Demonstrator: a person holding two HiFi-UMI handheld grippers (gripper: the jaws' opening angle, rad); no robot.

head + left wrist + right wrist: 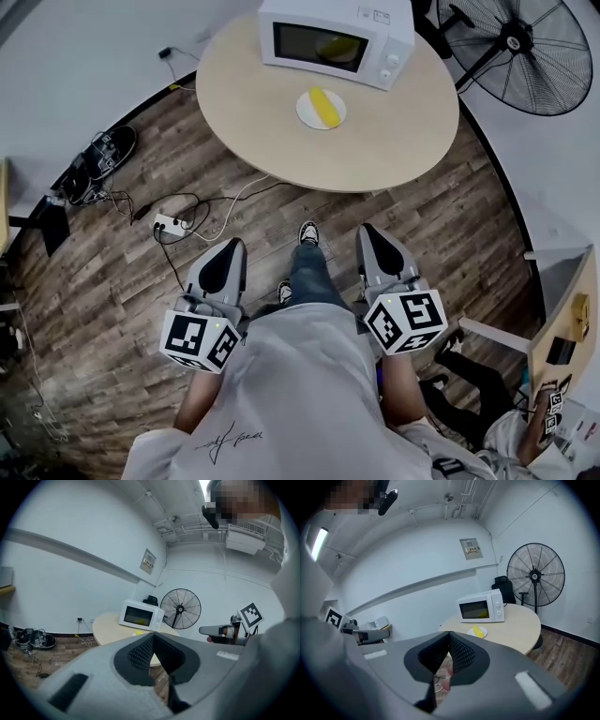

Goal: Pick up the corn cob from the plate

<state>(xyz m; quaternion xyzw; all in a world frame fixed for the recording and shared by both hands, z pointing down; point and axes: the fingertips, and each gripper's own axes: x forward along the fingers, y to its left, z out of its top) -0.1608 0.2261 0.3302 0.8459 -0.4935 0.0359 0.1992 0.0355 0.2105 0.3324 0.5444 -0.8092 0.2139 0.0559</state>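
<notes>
A yellow corn cob (325,106) lies on a small white plate (305,112) on the round wooden table (394,131), just in front of the white microwave (337,39). My left gripper (230,246) and right gripper (370,230) are held close to my body over the floor, well short of the table, both pointing toward it. In the left gripper view the jaws (153,635) meet at the tips with nothing between them. The right gripper (449,633) is likewise shut and empty, with the corn cob (478,631) far ahead on its plate.
A standing fan (530,52) is beside the table at the right. A power strip (172,225) and cables lie on the wooden floor at the left, with shoes (108,150) near the wall. A wooden shelf (562,328) stands at the far right.
</notes>
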